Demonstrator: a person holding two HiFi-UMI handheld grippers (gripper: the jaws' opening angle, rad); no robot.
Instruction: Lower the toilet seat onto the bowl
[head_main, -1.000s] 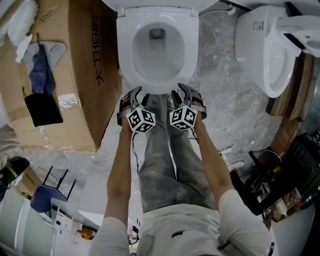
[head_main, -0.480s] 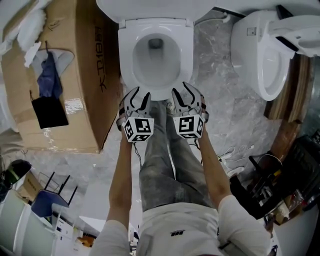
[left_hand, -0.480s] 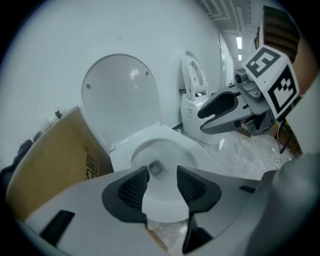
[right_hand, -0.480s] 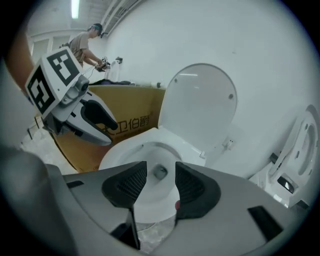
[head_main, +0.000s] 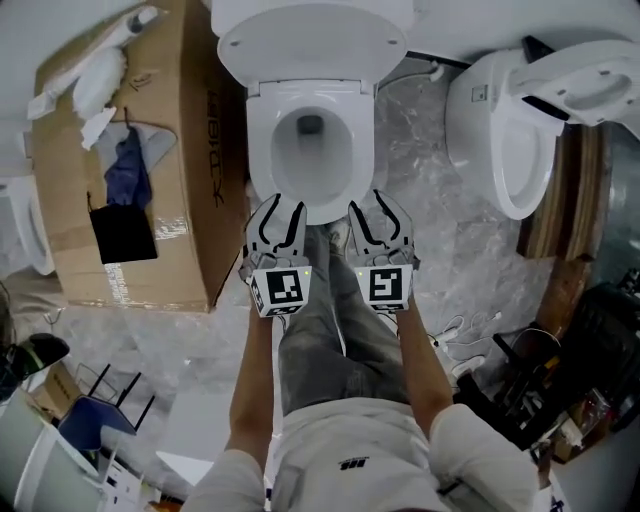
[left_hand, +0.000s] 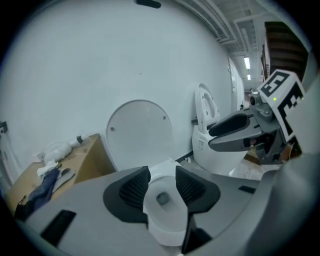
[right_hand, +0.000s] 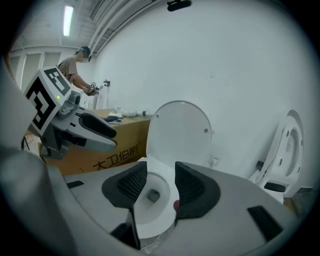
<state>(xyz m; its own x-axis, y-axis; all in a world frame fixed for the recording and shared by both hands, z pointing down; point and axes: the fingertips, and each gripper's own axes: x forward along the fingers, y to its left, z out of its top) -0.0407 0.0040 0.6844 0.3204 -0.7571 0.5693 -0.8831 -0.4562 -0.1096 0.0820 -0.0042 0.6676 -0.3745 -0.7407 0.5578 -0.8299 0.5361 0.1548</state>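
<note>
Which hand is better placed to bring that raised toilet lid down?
Left, narrowly. Both grippers hover side by side before the bowl, but the left gripper sits nearer the centreline of the lid than the right gripper. Its jaws have just been closing, on nothing.

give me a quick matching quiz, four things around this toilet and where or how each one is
1 toilet lid
2 cardboard box
3 blue cloth
4 second toilet

a lies on the cardboard box
b raised upright
c brown, at the head view's left
d white bowl, at the head view's right

Pairs: 1-b, 2-c, 3-a, 4-d
</note>
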